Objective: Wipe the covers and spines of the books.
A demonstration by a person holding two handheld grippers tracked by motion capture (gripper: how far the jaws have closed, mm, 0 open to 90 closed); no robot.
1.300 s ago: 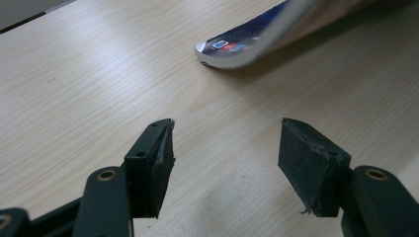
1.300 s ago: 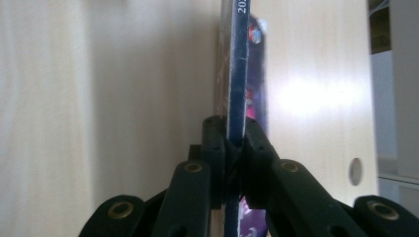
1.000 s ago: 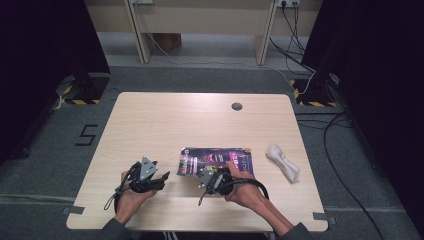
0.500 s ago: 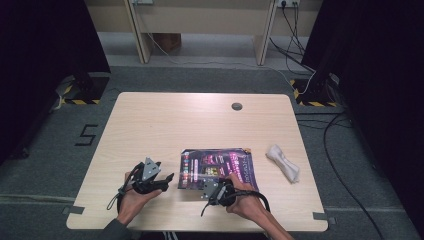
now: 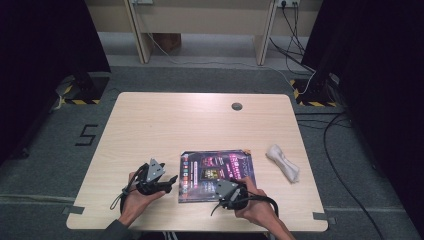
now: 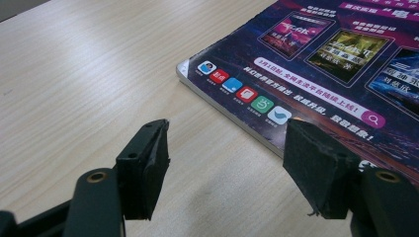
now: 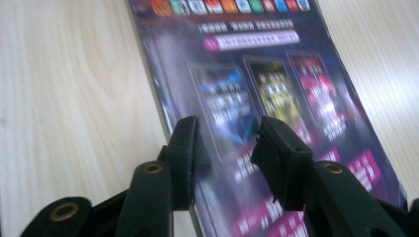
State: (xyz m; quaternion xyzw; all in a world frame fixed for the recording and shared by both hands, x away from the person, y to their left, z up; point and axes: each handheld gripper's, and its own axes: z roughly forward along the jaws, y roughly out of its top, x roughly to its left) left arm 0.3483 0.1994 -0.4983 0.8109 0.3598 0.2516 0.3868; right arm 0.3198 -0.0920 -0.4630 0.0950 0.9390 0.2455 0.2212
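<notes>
A glossy magazine [image 5: 215, 167] with a dark purple cover lies flat on the wooden table [image 5: 165, 125], near its front edge. My left gripper [image 5: 171, 180] is open at the magazine's left edge. In the left gripper view one jaw stands over bare wood and the other over the cover [image 6: 321, 64], with the left gripper [image 6: 227, 163] holding nothing. My right gripper [image 5: 220, 191] hovers at the magazine's near edge. Its jaws have just been opening. In the right gripper view the right gripper [image 7: 227, 148] is open above the cover [image 7: 257, 94], and the pads do not press on it.
A crumpled white cloth [image 5: 283, 162] lies to the right of the magazine. A round cable hole [image 5: 237, 106] sits near the table's far edge. Cables [image 5: 345, 165] run over the floor at the right.
My right gripper drew back toward the table's near edge and its jaws went from shut to open. More of the magazine's near part shows now. The left gripper barely moved.
</notes>
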